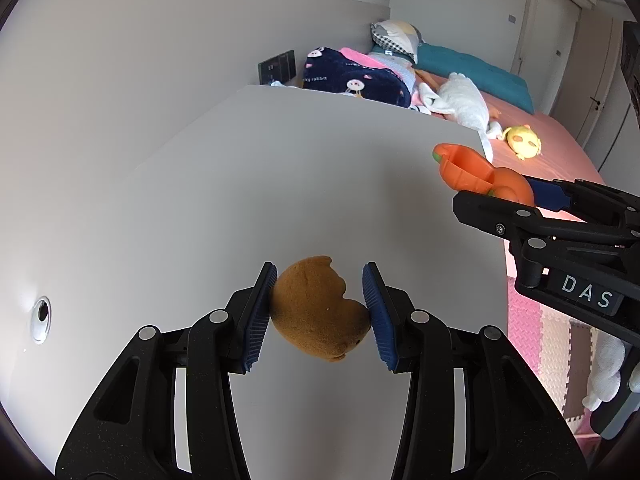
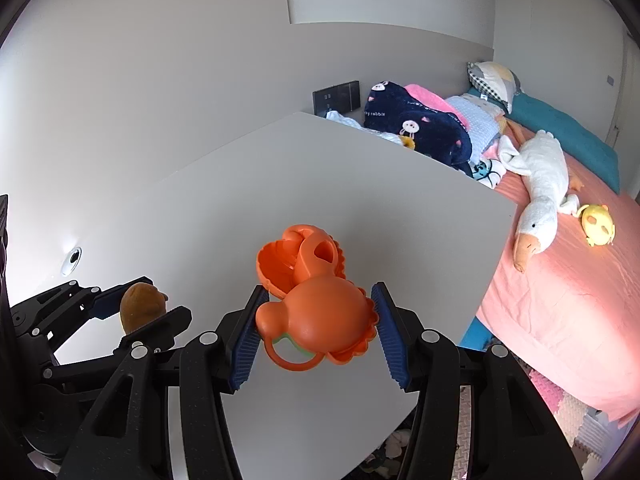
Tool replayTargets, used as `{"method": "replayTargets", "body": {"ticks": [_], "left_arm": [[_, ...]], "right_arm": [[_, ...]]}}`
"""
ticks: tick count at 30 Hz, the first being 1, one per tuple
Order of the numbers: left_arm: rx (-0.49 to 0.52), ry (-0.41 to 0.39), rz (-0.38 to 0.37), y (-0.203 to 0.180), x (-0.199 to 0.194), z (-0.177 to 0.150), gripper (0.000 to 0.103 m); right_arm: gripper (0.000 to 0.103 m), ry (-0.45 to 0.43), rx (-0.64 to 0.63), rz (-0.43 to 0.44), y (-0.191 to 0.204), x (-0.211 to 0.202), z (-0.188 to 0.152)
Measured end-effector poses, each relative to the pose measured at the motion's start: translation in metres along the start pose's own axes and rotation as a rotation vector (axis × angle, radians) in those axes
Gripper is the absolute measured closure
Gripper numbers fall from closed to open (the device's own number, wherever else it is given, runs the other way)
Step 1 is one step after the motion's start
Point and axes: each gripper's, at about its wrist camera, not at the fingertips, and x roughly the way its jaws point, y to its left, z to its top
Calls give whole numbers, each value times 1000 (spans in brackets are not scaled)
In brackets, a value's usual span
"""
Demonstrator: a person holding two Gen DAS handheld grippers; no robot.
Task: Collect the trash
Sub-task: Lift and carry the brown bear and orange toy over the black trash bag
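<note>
My left gripper [image 1: 320, 312] is shut on a small brown plush toy [image 1: 316, 312], held above the white table [image 1: 240, 180]; both blue pads press its sides. From the right wrist view the same brown plush toy [image 2: 142, 306] shows at lower left in the left gripper [image 2: 140, 312]. My right gripper [image 2: 316, 328] is shut on an orange plastic toy [image 2: 316, 300] with a ring handle and an open shell-like lid, also over the table [image 2: 320, 184]. In the left wrist view the orange toy [image 1: 476, 174] and the right gripper [image 1: 508, 204] come in from the right, near the table's edge.
A bed with a pink sheet [image 2: 568, 288] lies right of the table, bearing a white goose plush [image 2: 540, 196], a yellow plush [image 2: 598, 224], a dark blue blanket [image 2: 416, 128] and pillows. A cable hole [image 1: 42, 316] sits in the table's left side. Foam floor mats [image 1: 560, 344] show below.
</note>
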Motion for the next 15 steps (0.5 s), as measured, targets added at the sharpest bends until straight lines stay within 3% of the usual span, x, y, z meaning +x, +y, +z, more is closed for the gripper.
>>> {"method": "replayTargets", "body": {"ticks": [15], "left_arm": [[70, -21, -39, -42, -20, -12, 59]], "right_arm": [[49, -32, 40, -41, -24, -43, -32]]}}
